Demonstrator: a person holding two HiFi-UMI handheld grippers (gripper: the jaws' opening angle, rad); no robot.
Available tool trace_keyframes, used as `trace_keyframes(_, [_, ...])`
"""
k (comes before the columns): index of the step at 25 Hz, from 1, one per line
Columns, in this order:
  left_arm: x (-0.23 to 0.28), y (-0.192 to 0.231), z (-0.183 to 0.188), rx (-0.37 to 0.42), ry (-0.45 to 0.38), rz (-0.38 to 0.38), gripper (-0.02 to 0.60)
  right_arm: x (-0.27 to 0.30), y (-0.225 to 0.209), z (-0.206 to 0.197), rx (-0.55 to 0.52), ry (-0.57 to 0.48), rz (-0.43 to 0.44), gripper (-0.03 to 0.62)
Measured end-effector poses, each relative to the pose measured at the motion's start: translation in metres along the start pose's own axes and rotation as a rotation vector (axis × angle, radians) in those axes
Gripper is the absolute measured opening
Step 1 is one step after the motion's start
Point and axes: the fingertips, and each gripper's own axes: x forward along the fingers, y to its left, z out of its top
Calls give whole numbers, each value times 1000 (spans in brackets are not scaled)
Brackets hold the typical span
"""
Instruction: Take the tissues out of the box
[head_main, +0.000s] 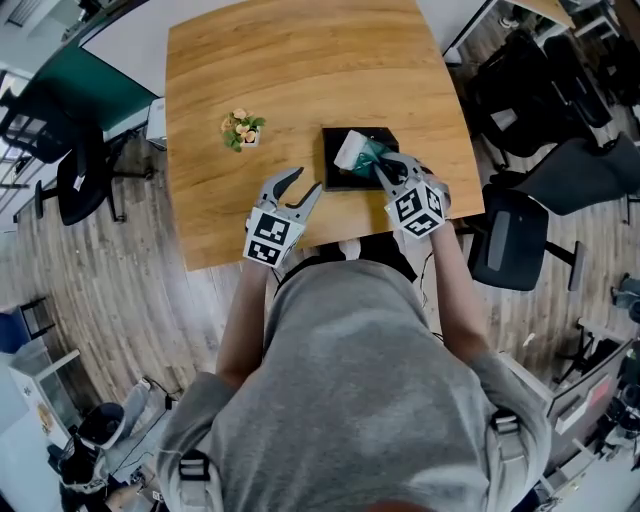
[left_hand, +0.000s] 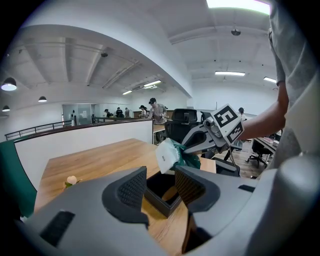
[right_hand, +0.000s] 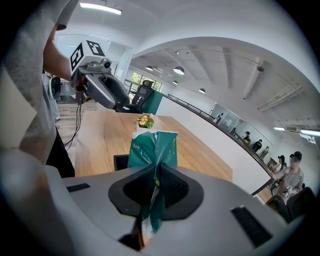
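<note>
Fingers (right_hand: 172, 186) of the right gripper (head_main: 385, 172) clamped tight on a green tissue pack (head_main: 355, 152), pack raised just over the open black box (head_main: 328, 165), left gripper (head_main: 305, 183) beside the box with fingers apart and empty, wooden desk (head_main: 300, 70) beneath, small flower pot (head_main: 242, 130) farther back.

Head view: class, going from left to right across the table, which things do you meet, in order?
flowers → left gripper → box → right gripper. The tissue pack overlaps the box, so it is left out of the order.
</note>
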Motion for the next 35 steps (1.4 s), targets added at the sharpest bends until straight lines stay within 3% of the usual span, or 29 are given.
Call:
trace_keyframes(22, [5, -7, 1, 12, 3, -22, 190, -15, -6, -21, 49, 19, -42, 23])
trace_keyframes(35, [1, -1, 5, 61, 18, -12, 190, -14, -8, -21, 67, 0, -55, 23])
